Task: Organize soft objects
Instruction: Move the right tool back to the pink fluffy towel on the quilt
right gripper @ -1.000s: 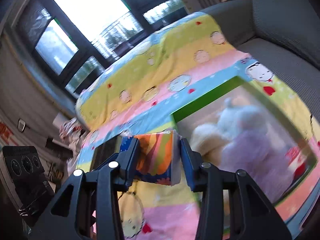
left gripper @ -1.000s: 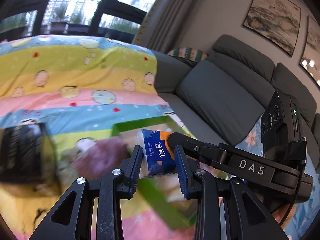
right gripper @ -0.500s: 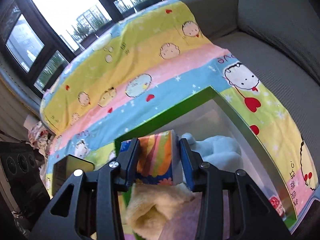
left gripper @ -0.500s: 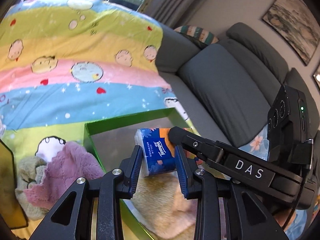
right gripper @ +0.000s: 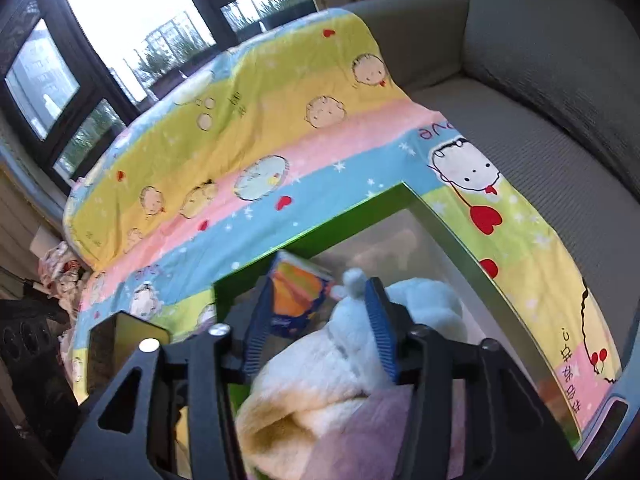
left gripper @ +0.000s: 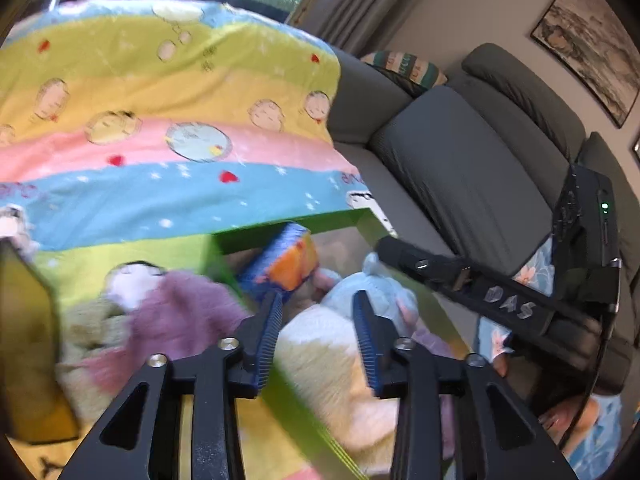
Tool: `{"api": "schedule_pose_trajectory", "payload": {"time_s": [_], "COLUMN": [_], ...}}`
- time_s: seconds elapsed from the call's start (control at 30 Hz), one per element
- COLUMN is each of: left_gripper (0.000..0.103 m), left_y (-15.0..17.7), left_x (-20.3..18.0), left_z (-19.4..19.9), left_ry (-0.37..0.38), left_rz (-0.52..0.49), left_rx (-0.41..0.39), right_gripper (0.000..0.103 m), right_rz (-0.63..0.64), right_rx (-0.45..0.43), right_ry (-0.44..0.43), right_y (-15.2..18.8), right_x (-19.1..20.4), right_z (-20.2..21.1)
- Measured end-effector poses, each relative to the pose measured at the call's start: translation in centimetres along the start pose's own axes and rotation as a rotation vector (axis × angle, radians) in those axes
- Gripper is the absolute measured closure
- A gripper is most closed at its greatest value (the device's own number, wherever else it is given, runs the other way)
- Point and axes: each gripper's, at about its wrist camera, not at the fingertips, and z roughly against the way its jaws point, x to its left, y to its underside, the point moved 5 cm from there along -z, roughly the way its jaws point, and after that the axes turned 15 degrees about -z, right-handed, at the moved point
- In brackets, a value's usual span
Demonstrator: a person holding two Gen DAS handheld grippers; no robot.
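— What did the tissue pack (left gripper: 286,262) look like?

— A small soft packet, blue at one end with a broad orange panel; in the right wrist view (right gripper: 298,298) the wrapper showed orange and yellow bands with a dark blue bottom edge. It was tilted and blurred.

— And where was it?

— Inside the green-rimmed box (left gripper: 288,228), near its far left corner, beside a pale blue plush toy (left gripper: 376,288) and above a cream fleece cloth (left gripper: 332,364). The box sat on the striped cartoon blanket (left gripper: 168,92) spread over the grey sofa (left gripper: 460,168).

— Was either gripper holding it?

— No. The left gripper (left gripper: 316,340) had its jaws opening, and the pack lay beyond the tips, just past the left finger, with nothing pressed between the pads. The right gripper (right gripper: 320,328) was opening too; the pack stood close against its left finger but the gap on the other side was plain, so it was released.

— Anything outside the box?

— A purple fluffy cloth (left gripper: 168,312) lay on the blanket just left of the box.
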Motion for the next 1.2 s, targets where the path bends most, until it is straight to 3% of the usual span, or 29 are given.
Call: {"api": "schedule_pose_trajectory", "payload": {"time_s": [0.1,0.17,0.23,0.47,0.57,0.63,0.7,0.93,1.2], "left_gripper": [0.031,0.022,0.021,0.021,0.021,0.021,0.021,0.021,0.021], "left_y": [0.9,1.9,3.4,9.2,12.1,13.7,15.4,19.6,20.7], "left_x": [1.0,2.0,3.6,7.4,8.7,9.0,9.5,12.0,13.4], "left_z": [3.3,5.4,7.4,13.2,15.1,15.6,16.2,16.4,17.1], "left_ry": [-0.040,-0.070,-0.152,-0.312,-0.352,-0.353,-0.358,-0.343,-0.335], "left_rz": [0.007,0.016,0.039,0.099,0.144,0.159,0.188,0.273,0.294], "left_rx": [-0.044,-0.058,-0.055,-0.039,-0.028,-0.019,-0.027,0.003,-0.006], "right_gripper": [0.043,0.041,0.027,0.028,0.034,0.049,0.052,0.050,0.050], "right_rz": [0.009,0.046,0.092,0.188,0.195,0.179,0.194,0.215,0.235], "right_rx": [0.007,0.021,0.027,0.098,0.160,0.206,0.231,0.261,0.284], "right_ry": [-0.046,-0.071,-0.091,-0.108,-0.140,-0.138,-0.111,-0.010,0.060], "right_y": [0.9,1.8,2.7,6.7,8.7,10.2,11.5,14.2,15.4], "right_x": [1.1,2.3,3.7,7.9,9.6,10.3,11.2,11.7,10.7], "right_z": [1.4,2.1,2.5,1.2,-0.5,-2.3,-3.8,-7.7,-10.9]}}
